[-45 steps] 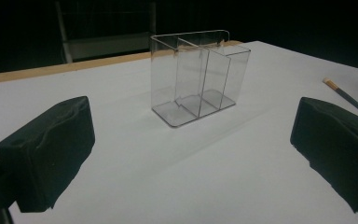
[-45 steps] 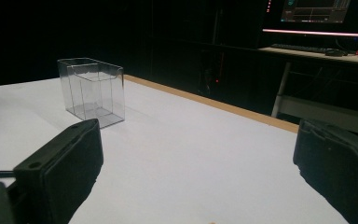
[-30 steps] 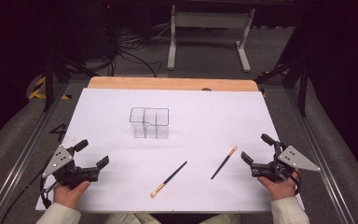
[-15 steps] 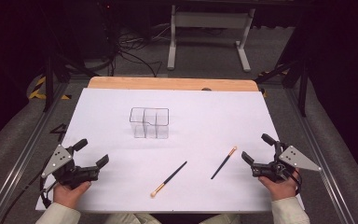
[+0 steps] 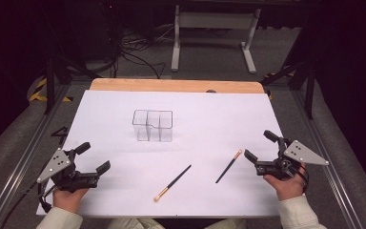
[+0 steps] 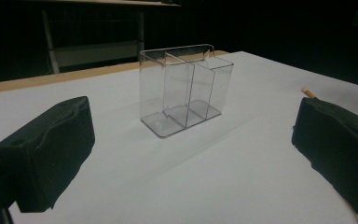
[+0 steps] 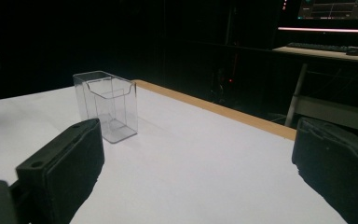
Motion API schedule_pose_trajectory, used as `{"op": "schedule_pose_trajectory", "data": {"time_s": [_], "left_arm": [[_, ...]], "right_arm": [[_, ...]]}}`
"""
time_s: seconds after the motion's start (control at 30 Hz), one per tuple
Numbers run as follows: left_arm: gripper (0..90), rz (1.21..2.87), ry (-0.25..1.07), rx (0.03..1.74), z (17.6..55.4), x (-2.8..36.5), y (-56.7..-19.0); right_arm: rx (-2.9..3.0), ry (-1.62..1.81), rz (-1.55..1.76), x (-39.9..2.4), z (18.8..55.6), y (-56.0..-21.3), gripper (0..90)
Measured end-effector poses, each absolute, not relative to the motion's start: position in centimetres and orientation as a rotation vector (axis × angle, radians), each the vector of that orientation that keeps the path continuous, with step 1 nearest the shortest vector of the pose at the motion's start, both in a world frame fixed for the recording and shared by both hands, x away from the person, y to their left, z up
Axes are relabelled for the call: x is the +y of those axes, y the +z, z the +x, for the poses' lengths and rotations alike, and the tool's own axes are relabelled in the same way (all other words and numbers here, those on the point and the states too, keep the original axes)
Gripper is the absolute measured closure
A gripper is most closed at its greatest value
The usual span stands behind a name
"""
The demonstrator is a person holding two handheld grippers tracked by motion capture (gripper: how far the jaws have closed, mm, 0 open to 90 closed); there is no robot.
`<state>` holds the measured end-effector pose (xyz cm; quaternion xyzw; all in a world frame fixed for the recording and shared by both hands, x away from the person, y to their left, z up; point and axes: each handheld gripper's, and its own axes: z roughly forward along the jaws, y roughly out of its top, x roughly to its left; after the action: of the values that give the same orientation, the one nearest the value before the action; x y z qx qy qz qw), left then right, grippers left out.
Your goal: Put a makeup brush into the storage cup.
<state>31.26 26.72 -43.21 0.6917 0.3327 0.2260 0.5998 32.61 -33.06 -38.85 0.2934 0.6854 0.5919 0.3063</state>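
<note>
Nothing has moved — each hand-held gripper rests gaping, empty; a careless reach could topple the organizer.

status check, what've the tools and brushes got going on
Left tool open, empty. Right tool open, empty. Two brushes flat on table, clear organizer upright, empty. Nothing in the way.
</note>
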Motion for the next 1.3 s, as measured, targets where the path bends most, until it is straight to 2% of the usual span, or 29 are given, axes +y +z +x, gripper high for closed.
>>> {"op": "schedule_pose_trajectory", "data": {"time_s": [0.6,1.3], "left_arm": [[0.1,1.623,0.492,0.755,31.3,26.3,-43.0],[0.1,1.639,0.52,0.764,31.2,26.2,-43.2]], "right_arm": [[1.902,1.592,0.697,-31.1,33.4,-36.1,1.9],[2.051,1.653,0.556,-24.1,35.6,-34.6,1.1]]}}
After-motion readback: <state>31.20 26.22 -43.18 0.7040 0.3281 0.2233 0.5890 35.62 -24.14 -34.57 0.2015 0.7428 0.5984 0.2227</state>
